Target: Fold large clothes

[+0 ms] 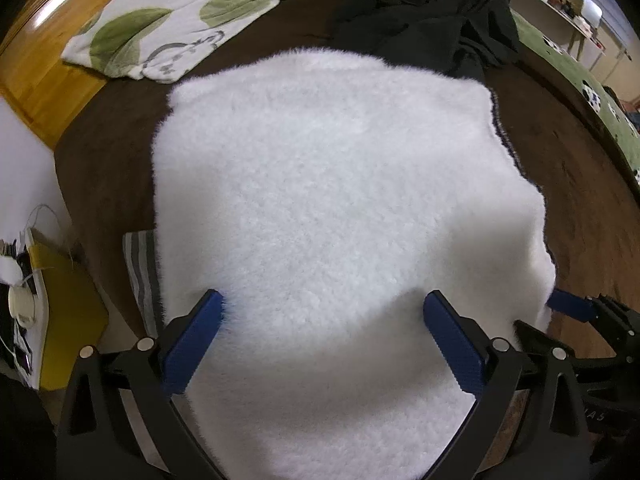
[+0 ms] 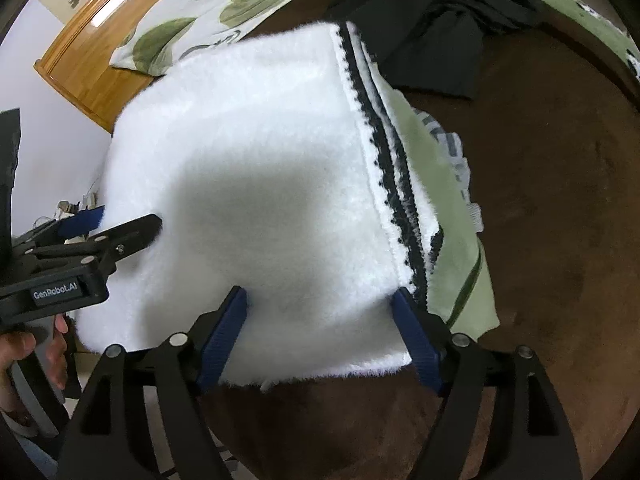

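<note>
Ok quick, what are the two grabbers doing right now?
Left gripper: open, jaws wide over the white fluffy garment, not pinching it.
Right gripper: open, jaws astride the garment's near edge, no clear grip.

Upper left I see a leaf-print blanket (image 1: 168, 28) beside a wooden bed frame (image 1: 36, 92); a yellow box (image 1: 68, 312) sits lower left.

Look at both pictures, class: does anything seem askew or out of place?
Yes. The black garment lies crumpled in a heap beyond the white fleece, unfolded. The fleece's layers do not line up: in the right wrist view green lining sticks out past its black-stitched edge.
</note>
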The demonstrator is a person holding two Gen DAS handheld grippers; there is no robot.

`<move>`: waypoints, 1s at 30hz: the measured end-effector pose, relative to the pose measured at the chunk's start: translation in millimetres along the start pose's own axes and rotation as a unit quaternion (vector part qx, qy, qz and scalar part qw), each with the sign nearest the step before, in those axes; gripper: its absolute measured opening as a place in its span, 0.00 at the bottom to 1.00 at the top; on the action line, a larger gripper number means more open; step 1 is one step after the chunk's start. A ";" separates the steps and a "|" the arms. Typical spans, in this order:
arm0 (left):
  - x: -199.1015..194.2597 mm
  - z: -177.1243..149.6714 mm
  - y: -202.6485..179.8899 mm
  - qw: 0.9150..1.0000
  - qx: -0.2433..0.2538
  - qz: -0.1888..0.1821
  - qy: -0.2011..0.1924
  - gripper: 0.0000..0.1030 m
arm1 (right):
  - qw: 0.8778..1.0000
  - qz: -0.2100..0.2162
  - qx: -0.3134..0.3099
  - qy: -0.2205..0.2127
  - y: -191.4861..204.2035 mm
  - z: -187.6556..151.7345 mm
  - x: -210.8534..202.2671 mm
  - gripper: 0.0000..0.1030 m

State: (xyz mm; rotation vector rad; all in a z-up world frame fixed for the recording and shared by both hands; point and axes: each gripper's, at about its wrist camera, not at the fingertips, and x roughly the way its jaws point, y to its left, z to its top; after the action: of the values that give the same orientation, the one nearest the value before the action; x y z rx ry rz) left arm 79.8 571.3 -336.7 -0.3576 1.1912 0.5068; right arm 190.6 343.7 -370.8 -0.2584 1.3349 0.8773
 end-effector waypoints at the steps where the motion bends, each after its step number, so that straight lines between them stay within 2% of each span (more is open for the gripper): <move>1: 1.2 -1.4 0.0 1.000 -0.002 0.001 -0.003 0.94 | 1.000 0.005 0.000 0.000 -1.6 -0.2 1.3 0.75; 14: -6.1 -2.8 -1.5 1.000 -0.005 0.002 -0.007 0.94 | 1.000 -0.001 0.010 0.008 -0.4 6.6 -6.8 0.76; 17: -17.0 -1.1 0.6 1.000 -0.013 -0.004 -0.014 0.94 | 1.000 0.015 0.023 0.010 -1.3 10.4 -15.8 0.83; 19: -25.6 0.4 1.8 1.000 -0.017 -0.004 -0.013 0.94 | 1.000 0.007 0.017 0.004 2.5 13.5 -25.1 0.92; 30: -100.1 7.0 12.8 0.999 -0.036 0.006 -0.016 0.94 | 1.000 -0.002 -0.014 -0.006 25.2 26.7 -92.8 0.94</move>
State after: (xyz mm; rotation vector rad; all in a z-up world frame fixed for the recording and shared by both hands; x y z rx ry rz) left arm 50.1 567.1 -240.1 -0.4031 1.1470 0.5658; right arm 195.0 339.8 -271.2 -0.2784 1.3110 0.8932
